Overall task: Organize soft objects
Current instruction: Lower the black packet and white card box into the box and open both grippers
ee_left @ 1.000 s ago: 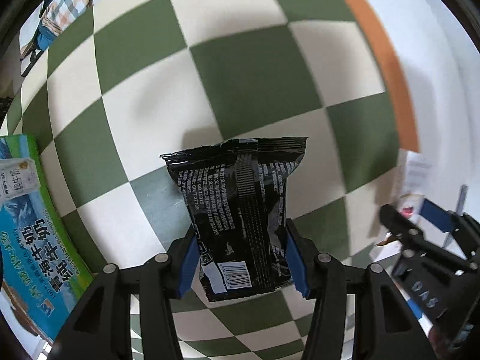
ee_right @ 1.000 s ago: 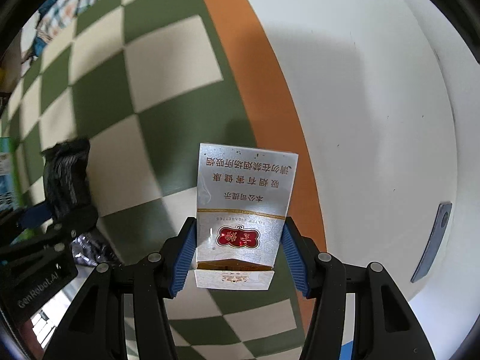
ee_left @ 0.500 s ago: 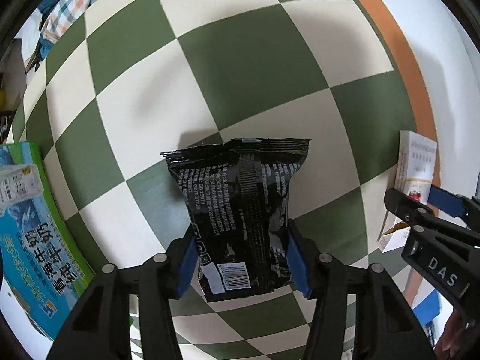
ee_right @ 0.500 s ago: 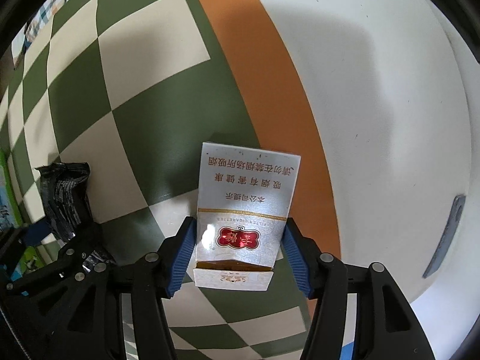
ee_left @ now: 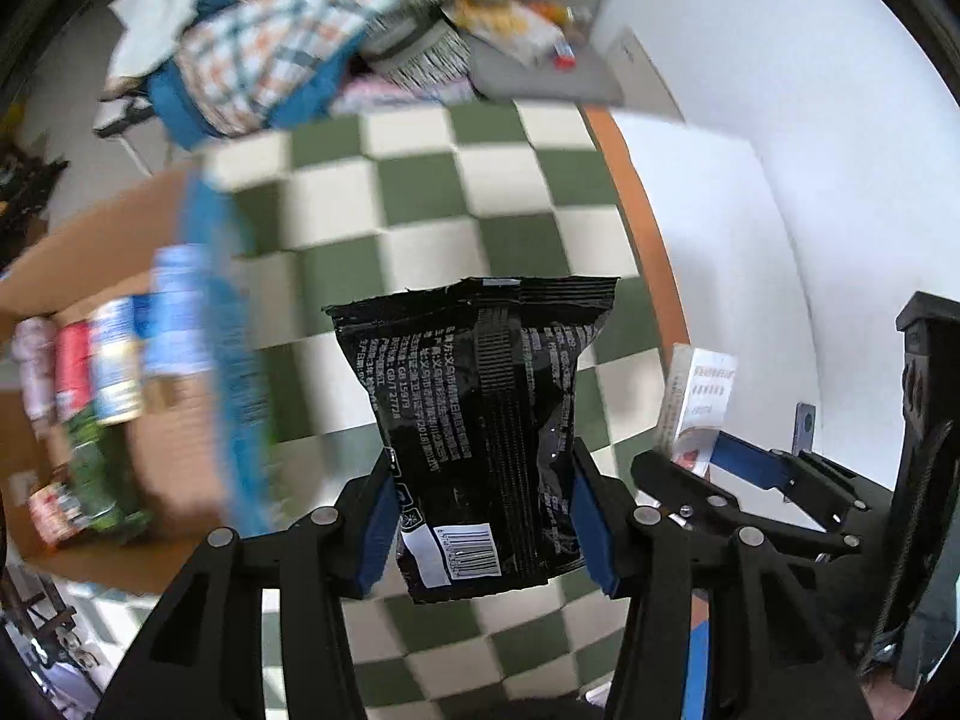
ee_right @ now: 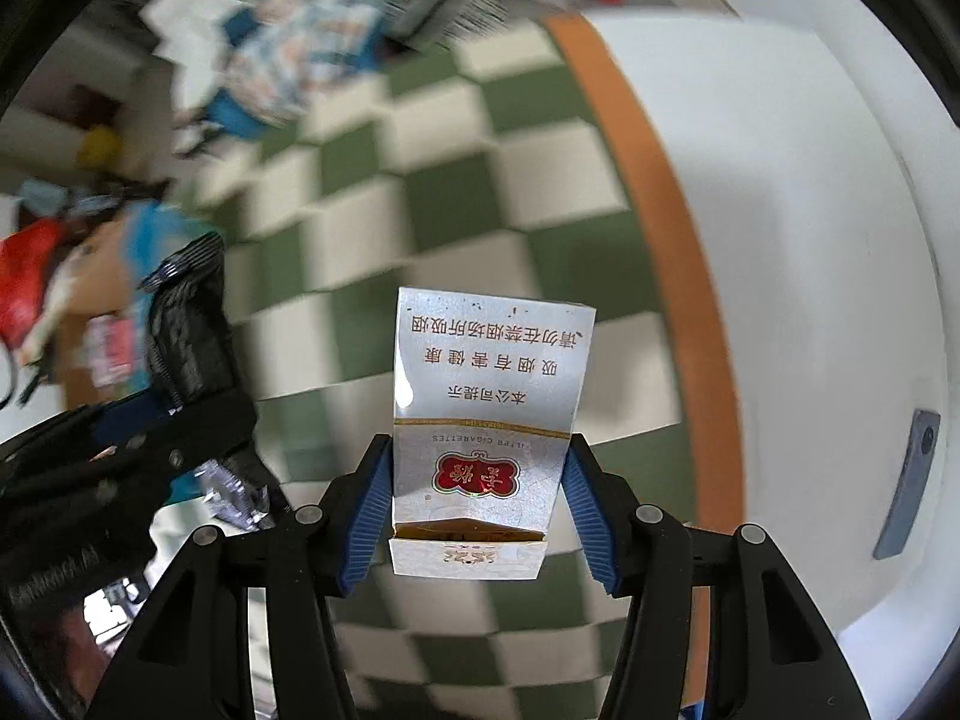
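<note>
Left tongs [ee_left: 483, 531]: clamped on the black snack pouch [ee_left: 480, 420], held above the checkered floor [ee_left: 420, 192].
Pouch: light, crinkly, slippery; grip low across its sides.
Right tongs [ee_right: 474, 513]: clamped on the cigarette pack [ee_right: 486, 420], light, crushable card.

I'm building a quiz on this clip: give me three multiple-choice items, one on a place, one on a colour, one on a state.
1. Where is the cardboard box in the left wrist view?
A. left of the black snack packet
B. right of it
C. hidden behind it

2. What colour is the stripe edging the checkered mat?
A. blue
B. orange
C. red

3. How is the cigarette pack in the right gripper?
A. lying loose on the mat
B. clamped, lid ajar
C. crushed flat

Key: 1 A, the box fills the left edge; 2 B, an orange band borders the checks; 3 B, the jaws press both sides and the lid gapes.
</note>
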Available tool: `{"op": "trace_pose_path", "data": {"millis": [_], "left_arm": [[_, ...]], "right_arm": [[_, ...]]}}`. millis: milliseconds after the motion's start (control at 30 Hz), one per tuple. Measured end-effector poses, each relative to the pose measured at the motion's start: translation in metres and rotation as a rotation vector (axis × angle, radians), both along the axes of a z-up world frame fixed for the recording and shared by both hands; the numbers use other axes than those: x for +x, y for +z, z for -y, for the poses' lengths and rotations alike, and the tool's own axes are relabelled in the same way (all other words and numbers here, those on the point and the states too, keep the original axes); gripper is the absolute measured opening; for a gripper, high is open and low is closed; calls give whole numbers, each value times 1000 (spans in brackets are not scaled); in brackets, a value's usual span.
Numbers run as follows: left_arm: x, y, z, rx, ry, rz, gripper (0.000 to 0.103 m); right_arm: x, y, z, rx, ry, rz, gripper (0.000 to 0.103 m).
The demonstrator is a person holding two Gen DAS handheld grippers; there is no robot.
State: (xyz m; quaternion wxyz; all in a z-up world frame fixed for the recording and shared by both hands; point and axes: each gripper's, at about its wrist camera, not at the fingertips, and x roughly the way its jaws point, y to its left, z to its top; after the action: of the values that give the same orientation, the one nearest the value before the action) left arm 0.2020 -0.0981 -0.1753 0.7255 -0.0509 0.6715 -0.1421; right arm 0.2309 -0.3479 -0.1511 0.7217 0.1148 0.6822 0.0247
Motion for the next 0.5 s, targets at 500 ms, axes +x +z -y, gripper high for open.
{"op": "trace_pose_path", "data": {"millis": [500], "left_arm": [[-17, -22, -214, -31, 252, -81, 48]], "right_arm": [[-36, -13, -275, 113, 194, 103, 58]]}}
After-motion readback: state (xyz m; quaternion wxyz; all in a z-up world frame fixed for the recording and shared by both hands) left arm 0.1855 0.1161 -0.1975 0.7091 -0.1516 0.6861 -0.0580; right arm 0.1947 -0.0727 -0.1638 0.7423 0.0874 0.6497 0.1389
